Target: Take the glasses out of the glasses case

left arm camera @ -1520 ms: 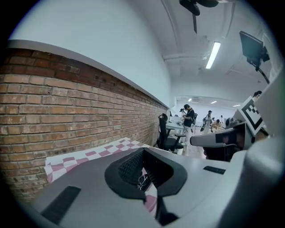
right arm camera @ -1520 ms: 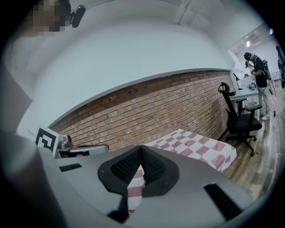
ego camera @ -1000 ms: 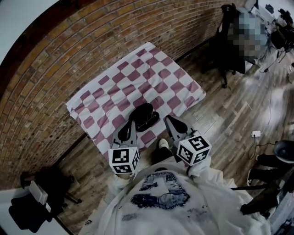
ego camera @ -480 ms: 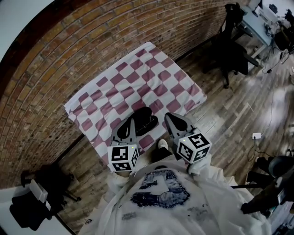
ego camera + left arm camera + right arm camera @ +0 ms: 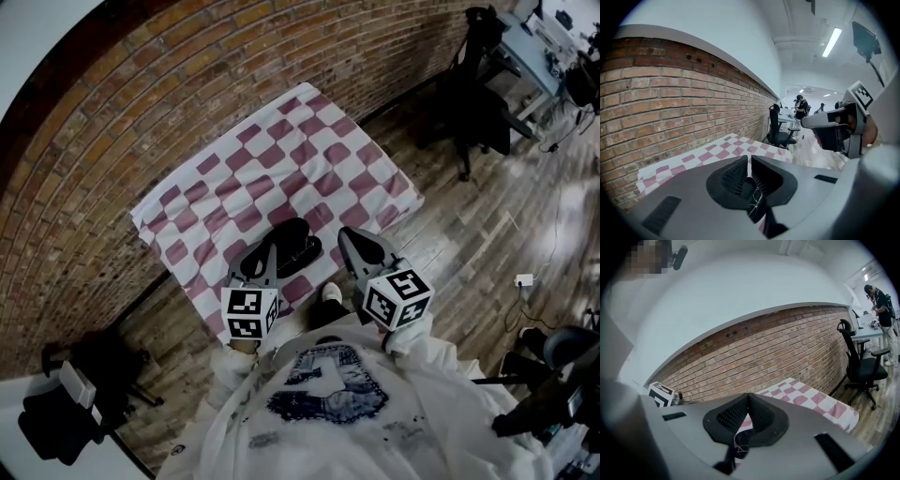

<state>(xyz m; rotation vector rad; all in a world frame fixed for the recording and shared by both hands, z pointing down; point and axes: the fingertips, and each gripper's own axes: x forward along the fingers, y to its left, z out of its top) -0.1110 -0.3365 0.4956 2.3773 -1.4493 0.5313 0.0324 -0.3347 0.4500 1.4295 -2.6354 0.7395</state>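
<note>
Glasses case (image 5: 294,242), black, glossy and oval, lies near the front edge of the pink-and-white checked cloth (image 5: 281,159). It sits between the left gripper (image 5: 268,251), whose tips are just beside it, and the right gripper (image 5: 347,239). In both gripper views the jaws are pressed together, empty, and mask the glasses case; only the head view shows it. A red brick wall (image 5: 141,103) stands behind and a black office chair (image 5: 473,122) at right.
</note>
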